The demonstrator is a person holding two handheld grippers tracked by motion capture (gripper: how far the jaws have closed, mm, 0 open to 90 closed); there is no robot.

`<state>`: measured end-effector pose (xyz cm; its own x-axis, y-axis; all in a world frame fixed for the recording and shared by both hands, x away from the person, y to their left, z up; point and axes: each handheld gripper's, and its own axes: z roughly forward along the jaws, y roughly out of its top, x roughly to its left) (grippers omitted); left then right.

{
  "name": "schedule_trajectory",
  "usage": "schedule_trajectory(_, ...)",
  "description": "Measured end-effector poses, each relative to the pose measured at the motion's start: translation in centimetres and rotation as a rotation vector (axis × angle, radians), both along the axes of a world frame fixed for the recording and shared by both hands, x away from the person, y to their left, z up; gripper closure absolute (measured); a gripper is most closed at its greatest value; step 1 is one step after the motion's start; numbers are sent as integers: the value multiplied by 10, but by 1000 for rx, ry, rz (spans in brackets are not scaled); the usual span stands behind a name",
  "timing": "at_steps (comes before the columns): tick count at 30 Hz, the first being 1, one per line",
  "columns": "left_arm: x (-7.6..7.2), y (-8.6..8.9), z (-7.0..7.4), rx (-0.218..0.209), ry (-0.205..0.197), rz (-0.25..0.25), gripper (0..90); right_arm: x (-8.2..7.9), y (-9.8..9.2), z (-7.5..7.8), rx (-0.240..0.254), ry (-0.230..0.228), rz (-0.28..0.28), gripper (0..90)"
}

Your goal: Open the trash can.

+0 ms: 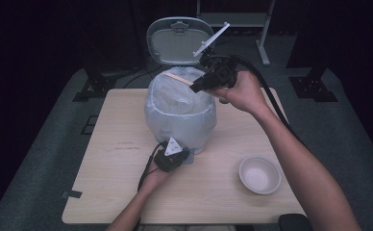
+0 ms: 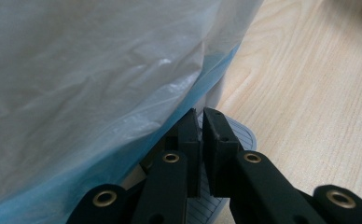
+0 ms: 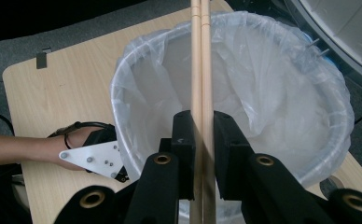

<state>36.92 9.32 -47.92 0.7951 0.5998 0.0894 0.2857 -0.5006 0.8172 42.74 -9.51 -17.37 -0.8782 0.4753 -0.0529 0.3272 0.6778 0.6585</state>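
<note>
A bin (image 1: 180, 115) lined with a pale plastic bag stands mid-table, its grey lid (image 1: 179, 41) raised. My right gripper (image 1: 199, 85) hovers over the bin's far right rim, shut on a pair of wooden chopsticks (image 1: 177, 77). In the right gripper view the chopsticks (image 3: 201, 60) run straight out from the right gripper (image 3: 202, 121) across the open bag (image 3: 272, 93). My left gripper (image 1: 177, 154) is low at the bin's front base. In the left gripper view the left gripper (image 2: 201, 114) is shut, its jaws resting on the grey ribbed pedal (image 2: 244, 133) under the bag (image 2: 100, 84).
A white bowl (image 1: 259, 174) sits near the front right of the wooden table (image 1: 127, 192). A small piece of dark tape (image 1: 71, 194) marks the front left edge. Dark floor and stand legs surround the table.
</note>
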Motion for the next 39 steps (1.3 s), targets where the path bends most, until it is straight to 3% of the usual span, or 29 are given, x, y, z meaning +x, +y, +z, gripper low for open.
schedule_trajectory(25,0,0,0,-1,0,3,863,27,28,-14,-62,47,-64,792)
schedule_trajectory(33,0,0,0,0,2,2,864,32,37,-17,-51,65,-81,791)
schedule_trajectory(39,0,0,0,0,2,2,864,37,36,-19,-16,86,-81,653)
